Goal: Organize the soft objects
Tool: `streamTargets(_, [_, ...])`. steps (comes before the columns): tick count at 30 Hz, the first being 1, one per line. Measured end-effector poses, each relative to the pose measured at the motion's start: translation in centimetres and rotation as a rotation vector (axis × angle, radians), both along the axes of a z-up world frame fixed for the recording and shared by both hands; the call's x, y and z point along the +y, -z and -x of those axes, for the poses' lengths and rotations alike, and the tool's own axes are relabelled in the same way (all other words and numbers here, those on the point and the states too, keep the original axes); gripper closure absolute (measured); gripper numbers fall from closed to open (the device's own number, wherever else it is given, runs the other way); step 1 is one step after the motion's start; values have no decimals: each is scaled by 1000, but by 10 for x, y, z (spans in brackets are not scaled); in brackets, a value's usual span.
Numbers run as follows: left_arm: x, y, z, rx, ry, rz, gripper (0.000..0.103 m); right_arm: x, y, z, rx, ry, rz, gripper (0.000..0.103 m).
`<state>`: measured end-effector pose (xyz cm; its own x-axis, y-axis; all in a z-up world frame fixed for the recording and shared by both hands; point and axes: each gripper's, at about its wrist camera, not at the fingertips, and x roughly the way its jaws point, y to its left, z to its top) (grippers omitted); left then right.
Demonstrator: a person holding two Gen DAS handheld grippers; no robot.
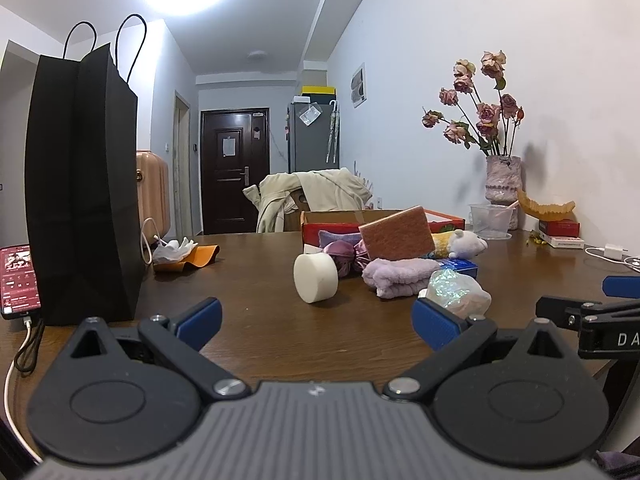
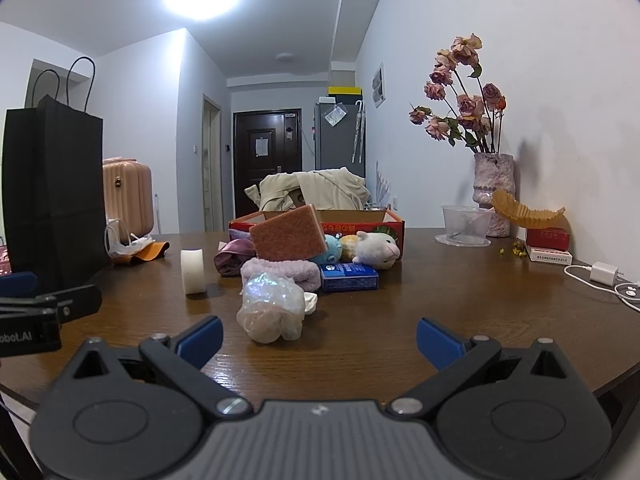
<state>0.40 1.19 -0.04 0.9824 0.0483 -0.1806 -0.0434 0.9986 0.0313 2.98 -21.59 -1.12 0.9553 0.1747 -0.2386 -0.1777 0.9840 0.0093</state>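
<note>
A heap of soft things lies mid-table before a red cardboard box point(image 1: 444, 218) point(image 2: 372, 226). It holds a white foam cylinder point(image 1: 316, 278) point(image 2: 193, 271), an orange sponge point(image 1: 396, 232) point(image 2: 290, 234), a lilac towel point(image 1: 400, 276) point(image 2: 284, 272), a purple cloth point(image 1: 340, 252) point(image 2: 232, 258), a white plush point(image 1: 468, 242) point(image 2: 378, 250), a blue packet point(image 2: 349, 277) and a crinkled plastic bag point(image 1: 458, 290) point(image 2: 272, 306). My left gripper point(image 1: 316, 322) stands open just short of the cylinder. My right gripper point(image 2: 320, 340) is open too, with the bag just beyond its left finger.
A tall black paper bag point(image 1: 84, 184) point(image 2: 52, 196) stands at the left, a phone point(image 1: 18, 280) on a cable beside it. An orange pouch with white tissue point(image 1: 186, 256) lies behind. A vase of dried roses point(image 2: 494, 192), a plastic cup point(image 2: 466, 224), small boxes and a charger point(image 2: 604, 272) line the right wall.
</note>
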Motion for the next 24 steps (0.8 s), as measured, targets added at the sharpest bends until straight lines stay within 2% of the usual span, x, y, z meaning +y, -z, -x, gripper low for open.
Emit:
streamTargets(5, [4,-1,-7,-19,-4,-26,0,3,-3,-8,-19,-10,23,0])
streamTargets(8, [16,-6,-19,-10,10,-20,0,-1,-9,-18,-23,-8,-11,0])
streamTargets(12, [32,-16,-42,41,28,29,0,-7,-14,-42,18,-48,-78,0])
streamTargets(15, [31,-24,-58,66,45,-9,0,-6,-17,-64,94,-120,-79,0])
streamTargets(18, [24,-29,-80,94,53,-11,0,0,-18,-78,90,-137,-38,0])
streamTargets(22, [15,-27,-126,153,26,-1,0,11,-14,-97,120,-198,-38,10])
streamTargets(24, [13,-24,-149,178,24,6,5,19,-11,-109,157,-217,-26,18])
